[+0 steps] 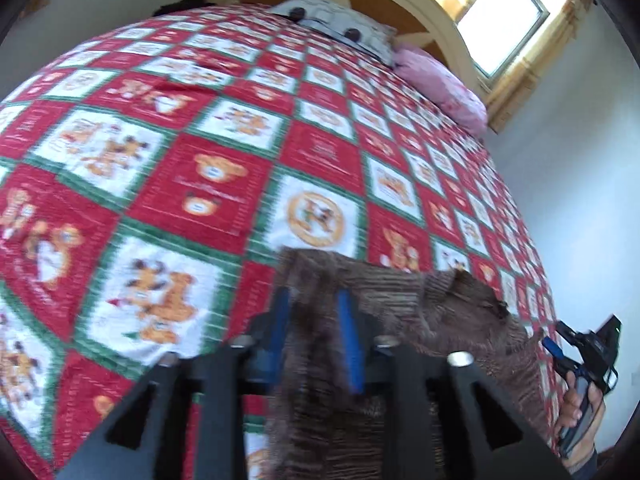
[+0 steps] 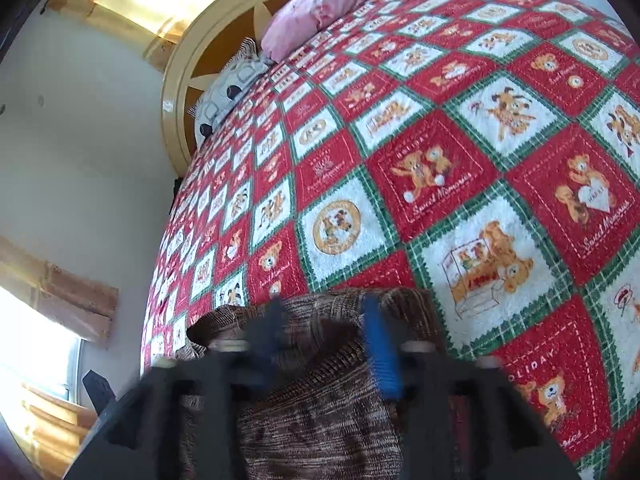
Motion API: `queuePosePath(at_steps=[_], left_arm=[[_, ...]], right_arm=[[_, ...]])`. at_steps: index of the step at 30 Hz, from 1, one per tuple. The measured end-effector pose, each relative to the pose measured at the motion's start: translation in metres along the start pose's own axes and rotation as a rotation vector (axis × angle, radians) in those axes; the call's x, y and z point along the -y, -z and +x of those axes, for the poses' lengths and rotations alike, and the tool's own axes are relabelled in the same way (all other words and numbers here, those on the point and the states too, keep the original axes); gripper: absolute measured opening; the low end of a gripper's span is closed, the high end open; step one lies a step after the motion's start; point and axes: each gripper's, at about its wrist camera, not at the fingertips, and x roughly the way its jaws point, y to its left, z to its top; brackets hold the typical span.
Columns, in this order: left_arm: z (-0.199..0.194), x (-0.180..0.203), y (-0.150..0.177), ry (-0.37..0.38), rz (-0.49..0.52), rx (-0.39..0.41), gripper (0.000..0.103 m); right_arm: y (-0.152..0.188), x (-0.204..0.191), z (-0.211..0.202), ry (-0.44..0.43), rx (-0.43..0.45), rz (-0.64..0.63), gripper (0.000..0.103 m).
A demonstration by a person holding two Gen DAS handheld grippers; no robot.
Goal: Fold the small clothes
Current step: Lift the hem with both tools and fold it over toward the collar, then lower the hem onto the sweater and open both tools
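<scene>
left gripper fingers parted, brown knit garment running up between the blue pads; cannot tell if they pinch it. right gripper the same, pads apart over the brown knit garment, grip unclear. garment lies at the near edge of the red, white and green teddy-bear quilt, spread between both grippers. further back a pink pillow, patterned pillow, arched headboard, window.

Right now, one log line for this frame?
step: fold start | left claw: garment between fingers, grip unclear | right claw: same | brown knit garment: on patchwork bedspread
</scene>
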Motion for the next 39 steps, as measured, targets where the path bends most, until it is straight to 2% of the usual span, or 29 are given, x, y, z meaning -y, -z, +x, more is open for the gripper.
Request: queuePosePath(at_steps=[3,5,7,10,13,15,19,22,23,24,25,27,30,34,36,39], left_arm=[[-0.015,-0.008,0.005,-0.053,0.013,0.049,0.058],[-0.025,-0.011,0.011,-0.103,0.039,0.078,0.06],[-0.032,-0.01,0.019,-0.111,0.076,0.087,0.06],[-0.033,0.008,0.029,-0.135,0.207,0.065,0.06],[-0.024,0.032,0.035,-0.161,0.38,0.023,0.063],[-0.017,0.038,0.032,-0.169,0.417,0.012,0.063],[0.008,0.04,0.016,-0.165,0.422,-0.015,0.063],[0.027,0.041,0.009,-0.192,0.443,-0.044,0.063],[0.032,0.042,0.01,-0.193,0.443,-0.051,0.061],[0.037,0.042,0.009,-0.185,0.442,-0.063,0.048],[0.04,0.042,0.01,-0.162,0.438,-0.072,0.043],[0.038,0.047,0.012,-0.138,0.443,-0.061,0.01],[0.029,0.05,0.015,-0.149,0.459,-0.023,0.009],[0.012,0.03,0.01,-0.087,0.355,0.022,0.009],[0.015,0.02,0.011,-0.094,0.313,0.011,0.009],[0.028,0.018,0.017,-0.117,0.307,-0.017,0.009]], right_arm=[[0.018,-0.016,-0.013,0.048,0.025,-0.138,0.057],[0.026,-0.022,-0.018,0.07,0.033,-0.2,0.057],[0.035,-0.027,-0.018,0.085,0.012,-0.264,0.057],[0.038,-0.032,-0.011,0.143,-0.003,-0.341,0.057],[0.03,-0.028,-0.003,0.159,-0.011,-0.343,0.057],[0.026,-0.025,0.004,0.172,-0.017,-0.342,0.057],[0.023,-0.024,0.016,0.198,-0.039,-0.381,0.057],[0.022,-0.026,0.021,0.194,-0.056,-0.412,0.056],[0.023,-0.026,0.023,0.196,-0.063,-0.423,0.052],[0.024,-0.028,0.026,0.202,-0.074,-0.442,0.033],[0.025,-0.029,0.029,0.215,-0.085,-0.461,0.016],[0.025,-0.031,0.031,0.231,-0.086,-0.478,0.005],[0.021,-0.034,0.019,0.218,-0.018,-0.469,0.004],[0.013,-0.027,0.0,0.214,0.085,-0.387,0.004],[0.013,-0.018,0.004,0.26,0.087,-0.353,0.004],[0.015,-0.009,0.021,0.288,0.038,-0.331,0.004]])
